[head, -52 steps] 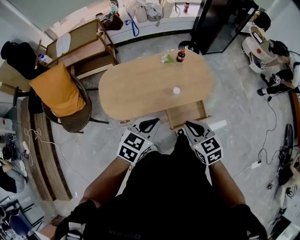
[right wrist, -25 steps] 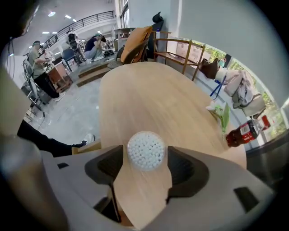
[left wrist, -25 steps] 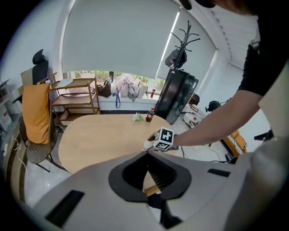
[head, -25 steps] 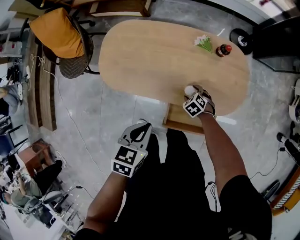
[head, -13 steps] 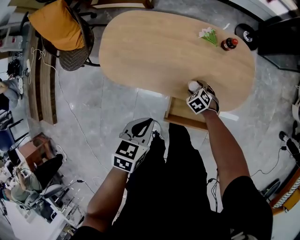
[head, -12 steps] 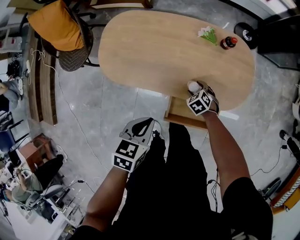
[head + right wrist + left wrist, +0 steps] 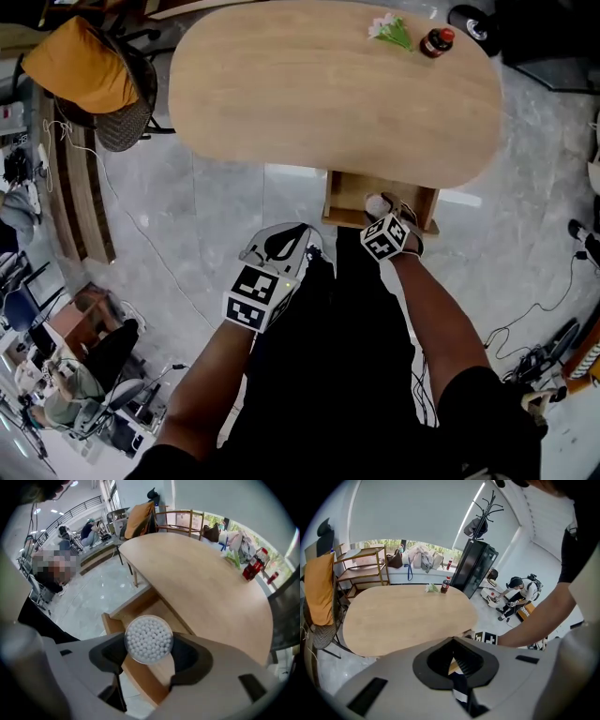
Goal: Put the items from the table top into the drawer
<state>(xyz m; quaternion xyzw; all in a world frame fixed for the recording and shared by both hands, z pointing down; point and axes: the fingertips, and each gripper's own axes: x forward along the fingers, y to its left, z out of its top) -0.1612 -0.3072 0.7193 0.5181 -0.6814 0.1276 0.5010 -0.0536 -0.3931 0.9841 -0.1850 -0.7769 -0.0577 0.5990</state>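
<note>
A round clear tub of white cotton buds (image 7: pixel 148 639) sits clamped between the jaws of my right gripper (image 7: pixel 149 657), which is shut on it. It hangs over the open wooden drawer (image 7: pixel 136 615) under the near edge of the oval wooden table (image 7: pixel 206 583). From the head view the tub (image 7: pixel 377 204) and right gripper (image 7: pixel 382 221) are above the drawer (image 7: pixel 342 192). A red-capped bottle (image 7: pixel 436 41) and a small bunch of flowers (image 7: pixel 388 29) stand at the table's far end. My left gripper (image 7: pixel 284 243) is shut and empty, held low over the floor, left of the drawer.
A wicker chair with an orange cushion (image 7: pixel 84 75) stands left of the table (image 7: pixel 328 84). A black cabinet (image 7: pixel 476 566) and a wooden shelf (image 7: pixel 363 566) stand beyond the table. People sit at the room's edges. Cables lie on the grey floor (image 7: pixel 187 253).
My right gripper has lifted the tub off the table's near edge and drawn it back over the open drawer. The left gripper has stayed about where it was.
</note>
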